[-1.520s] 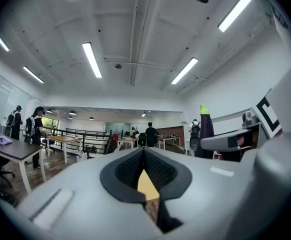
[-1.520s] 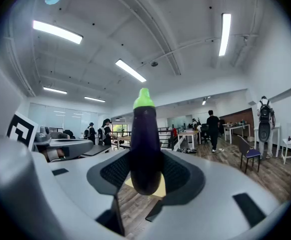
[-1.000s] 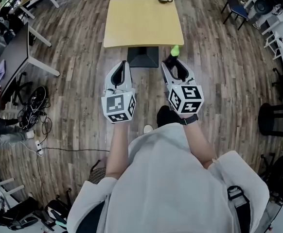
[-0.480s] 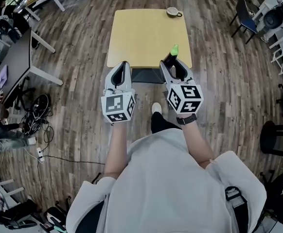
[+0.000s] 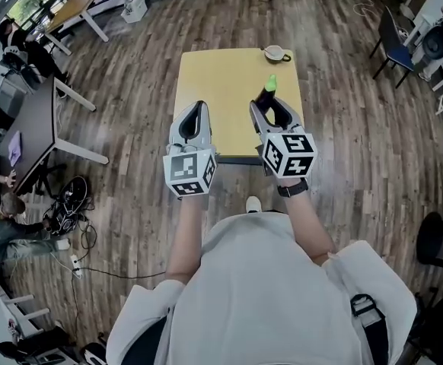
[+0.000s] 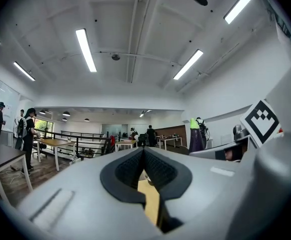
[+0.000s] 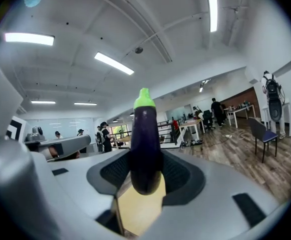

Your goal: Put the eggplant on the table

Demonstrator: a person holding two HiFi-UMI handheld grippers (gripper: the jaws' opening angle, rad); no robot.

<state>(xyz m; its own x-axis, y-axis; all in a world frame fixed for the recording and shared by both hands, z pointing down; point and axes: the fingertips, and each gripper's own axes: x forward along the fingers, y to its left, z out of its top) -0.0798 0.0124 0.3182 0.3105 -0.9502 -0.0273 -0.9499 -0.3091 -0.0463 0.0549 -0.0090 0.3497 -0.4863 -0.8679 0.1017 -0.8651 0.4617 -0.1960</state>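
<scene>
Right gripper [image 5: 270, 106] clamped the eggplant [image 5: 266, 95] upright over the table [image 5: 218, 82]. Released upright there, it could topple and roll off.

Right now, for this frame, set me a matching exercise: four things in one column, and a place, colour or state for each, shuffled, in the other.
Things:
1. eggplant
2. cup
3. left gripper
4. table

Place, colour or state:
A. pale yellow top
B. jaws together, nothing between them
C. upright between the jaws of the right gripper
D. at the table's far right corner, seen from the head view

Pairs: 1-C, 2-D, 3-B, 4-A
</scene>
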